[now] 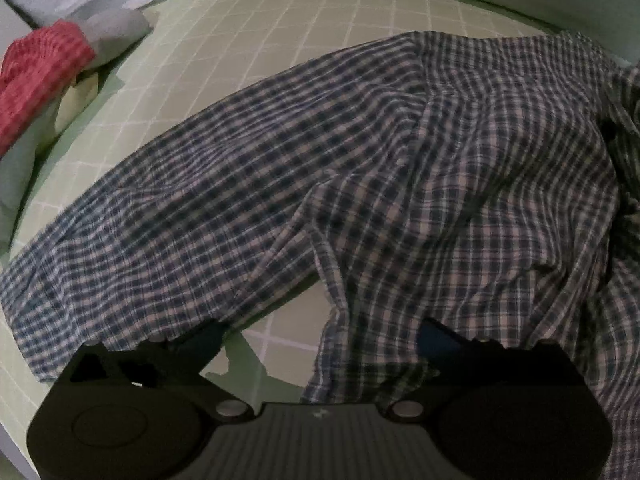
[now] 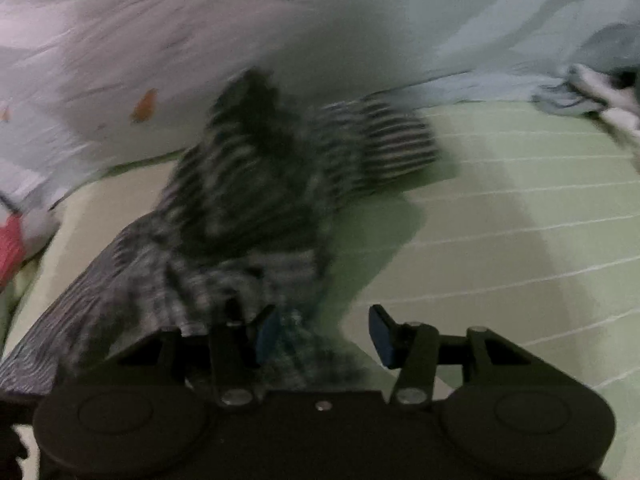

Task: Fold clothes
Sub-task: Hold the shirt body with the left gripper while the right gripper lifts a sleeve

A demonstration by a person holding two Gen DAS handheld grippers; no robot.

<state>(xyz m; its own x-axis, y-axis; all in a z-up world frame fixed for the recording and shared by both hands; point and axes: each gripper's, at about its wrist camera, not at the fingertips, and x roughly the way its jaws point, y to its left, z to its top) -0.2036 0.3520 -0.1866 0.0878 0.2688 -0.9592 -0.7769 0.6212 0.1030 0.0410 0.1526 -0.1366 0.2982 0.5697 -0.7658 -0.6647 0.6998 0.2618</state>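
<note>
A blue-and-white checked shirt [image 1: 360, 168] lies rumpled across the green gridded sheet [image 1: 280, 32], one sleeve stretching to the left. My left gripper [image 1: 320, 336] is open at the shirt's near edge. Its fingers [image 1: 204, 340] stand wide apart, and a hanging fold of the fabric dips into the gap. In the blurred right wrist view the same shirt [image 2: 240, 208] is bunched up and raised. My right gripper [image 2: 324, 334] is open, and the shirt's edge brushes its left blue pad [image 2: 268, 332]. The right pad is over bare sheet [image 2: 520, 220].
A red checked cloth [image 1: 40, 76] and a grey folded cloth [image 1: 116, 32] lie at the sheet's far left corner. Pale bedding [image 2: 200, 40] rises behind the shirt. A crumpled light cloth [image 2: 600, 96] sits at the far right; the red cloth [image 2: 10, 248] shows at the left edge.
</note>
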